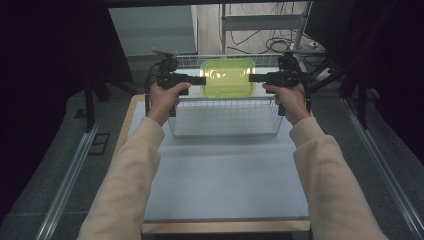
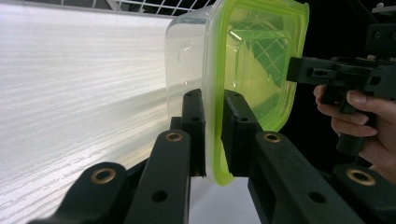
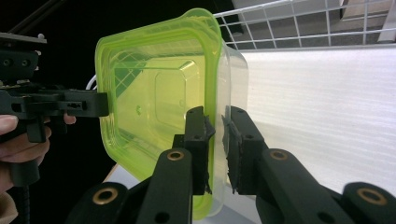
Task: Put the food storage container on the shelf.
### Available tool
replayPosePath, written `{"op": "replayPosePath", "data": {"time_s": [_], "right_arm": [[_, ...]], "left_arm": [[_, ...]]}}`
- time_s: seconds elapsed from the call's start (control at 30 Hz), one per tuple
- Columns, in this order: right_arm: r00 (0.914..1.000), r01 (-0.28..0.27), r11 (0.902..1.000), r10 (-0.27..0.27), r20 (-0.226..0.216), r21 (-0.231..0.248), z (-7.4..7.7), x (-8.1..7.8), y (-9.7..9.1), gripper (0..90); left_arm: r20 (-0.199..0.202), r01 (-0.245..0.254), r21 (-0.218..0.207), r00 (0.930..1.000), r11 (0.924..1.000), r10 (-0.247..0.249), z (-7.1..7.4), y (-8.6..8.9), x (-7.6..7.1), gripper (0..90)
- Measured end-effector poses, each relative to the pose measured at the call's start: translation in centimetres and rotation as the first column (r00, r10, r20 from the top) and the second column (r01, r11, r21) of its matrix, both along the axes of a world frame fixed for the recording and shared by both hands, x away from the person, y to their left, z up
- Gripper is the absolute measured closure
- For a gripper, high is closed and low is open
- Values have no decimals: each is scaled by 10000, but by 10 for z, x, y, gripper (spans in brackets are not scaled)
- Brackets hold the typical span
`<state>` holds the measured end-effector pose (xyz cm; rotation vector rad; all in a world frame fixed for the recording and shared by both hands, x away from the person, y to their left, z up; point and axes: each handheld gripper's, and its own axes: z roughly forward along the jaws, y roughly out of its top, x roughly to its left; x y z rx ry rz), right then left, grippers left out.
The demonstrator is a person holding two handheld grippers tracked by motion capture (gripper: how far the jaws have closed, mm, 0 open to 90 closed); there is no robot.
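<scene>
A clear plastic container with a yellow-green lid [image 1: 227, 77] hangs level above a white wire basket [image 1: 225, 117], held from both sides. My left gripper [image 1: 202, 80] is shut on the lid's left rim, and my right gripper [image 1: 251, 77] is shut on the right rim. In the left gripper view the jaws [image 2: 213, 98] pinch the green lid edge [image 2: 252, 60], with the clear body [image 2: 187, 51] to the left. Along the right gripper [image 3: 215, 114], the lid [image 3: 154, 93] lies left and the clear tub [image 3: 231, 65] right of the pinched rim.
The basket stands at the far end of a white table top [image 1: 225, 170] with a wooden front edge. Dark curtains flank both sides. Metal floor rails [image 1: 70, 175] run along the table. A shelf frame with cables [image 1: 265, 30] stands behind the basket.
</scene>
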<state>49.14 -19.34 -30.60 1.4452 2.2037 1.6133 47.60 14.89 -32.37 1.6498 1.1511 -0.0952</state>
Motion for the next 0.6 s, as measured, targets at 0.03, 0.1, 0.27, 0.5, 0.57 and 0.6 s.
{"op": "replayPosePath", "data": {"time_s": [0.03, 0.1, 0.27, 0.5, 0.57, 0.6], "right_arm": [[10000, -6, 10000, 6, -33, -47, 0, 1, 0, 796], [9999, 3, 10000, -4, -111, -98, -3, 3, 0, 794], [9999, 83, 10000, -83, -95, 11, -5, 7, 0, 791], [9996, 230, 9993, -224, 174, -307, -5, 12, 4, 753], [9993, 298, 9985, -287, 240, -462, -5, 12, 7, 724], [9990, 375, 9976, -359, 284, -587, -6, 12, 8, 703]], "left_arm": [[-49, -58, -26, 10000, 10000, 58, -1, -1, 1, 809], [-63, -106, -132, 9999, 9999, 105, -2, -1, 2, 808], [-52, -177, -185, 9998, 9997, 176, -3, -1, 7, 806], [-75, -409, -300, 9991, 9987, 407, -4, -2, 13, 784], [-57, -566, -196, 9984, 9982, 565, -6, -2, 15, 734], [-72, -611, -89, 9981, 9981, 610, -7, -2, 16, 717]]}}
